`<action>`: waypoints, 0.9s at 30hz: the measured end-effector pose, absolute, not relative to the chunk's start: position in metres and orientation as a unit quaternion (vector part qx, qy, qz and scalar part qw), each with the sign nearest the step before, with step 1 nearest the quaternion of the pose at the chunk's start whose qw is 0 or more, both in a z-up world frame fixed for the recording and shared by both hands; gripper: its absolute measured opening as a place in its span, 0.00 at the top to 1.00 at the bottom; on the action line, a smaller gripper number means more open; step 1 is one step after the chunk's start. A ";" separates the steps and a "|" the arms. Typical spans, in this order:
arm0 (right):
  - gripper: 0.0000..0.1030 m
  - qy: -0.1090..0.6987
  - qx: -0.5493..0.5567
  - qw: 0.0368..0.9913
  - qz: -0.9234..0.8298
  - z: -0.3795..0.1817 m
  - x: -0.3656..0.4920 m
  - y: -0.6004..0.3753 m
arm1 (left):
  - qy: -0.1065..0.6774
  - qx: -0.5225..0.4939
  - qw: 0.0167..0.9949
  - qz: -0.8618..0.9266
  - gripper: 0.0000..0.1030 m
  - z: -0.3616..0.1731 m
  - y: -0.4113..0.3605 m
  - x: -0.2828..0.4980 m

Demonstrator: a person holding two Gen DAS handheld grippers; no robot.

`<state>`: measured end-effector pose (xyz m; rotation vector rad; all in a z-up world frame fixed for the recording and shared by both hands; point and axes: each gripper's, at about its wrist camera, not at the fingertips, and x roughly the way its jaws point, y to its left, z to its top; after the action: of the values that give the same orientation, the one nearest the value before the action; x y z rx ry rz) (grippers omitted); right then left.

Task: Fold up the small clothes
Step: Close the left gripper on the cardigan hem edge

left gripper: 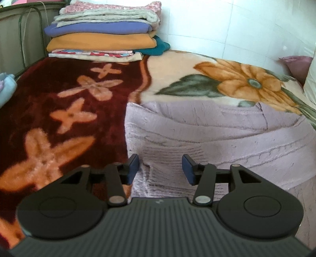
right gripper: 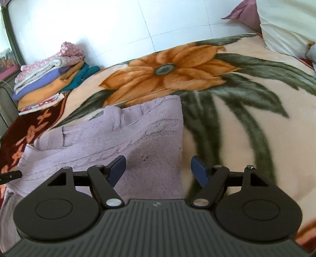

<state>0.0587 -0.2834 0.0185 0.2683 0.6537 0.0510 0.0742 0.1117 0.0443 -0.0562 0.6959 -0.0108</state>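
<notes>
Left wrist view looks over a bed covered by a floral blanket [left gripper: 177,79], maroon on one side, cream with one big orange flower on the other. One lilac sweater [left gripper: 217,134] lies folded on it, straddling both colours. The left hand-held gripper [left gripper: 160,170] hovers just above the sweater's near edge, jaws apart with nothing pinched between them. At the far end sits one stack of folded clothes [left gripper: 102,33] against the tiled wall [left gripper: 227,25], well apart from the sweater. A pink pillow [left gripper: 296,65] shows at the right edge.

From the right wrist view, the right hand-held gripper [right gripper: 158,170] stands wide apart and empty over the sweater's [right gripper: 128,134] right edge. Only this view shows a white pillow [right gripper: 284,27] beside the pink one [right gripper: 244,13].
</notes>
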 end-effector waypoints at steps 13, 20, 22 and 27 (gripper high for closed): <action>0.29 0.310 0.130 0.942 0.020 0.016 0.110 -0.289 | 0.334 -0.044 0.942 -0.006 0.76 0.038 0.112 0.081; 0.82 0.231 0.076 0.970 0.000 0.026 0.097 -0.273 | 0.278 -0.050 0.959 -0.011 0.86 0.058 0.109 0.069; 0.82 0.234 0.064 0.970 -0.008 0.021 0.100 -0.269 | 0.256 -0.042 0.966 -0.007 0.86 0.067 0.108 0.070; 0.53 0.260 0.081 0.962 -0.033 0.000 0.115 -0.274 | 0.285 -0.025 0.958 0.004 0.86 0.052 0.111 0.097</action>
<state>0.1151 -0.2745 -0.0001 0.1640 0.5275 -0.0672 0.0970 0.1109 0.0519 -0.0517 0.5786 0.0076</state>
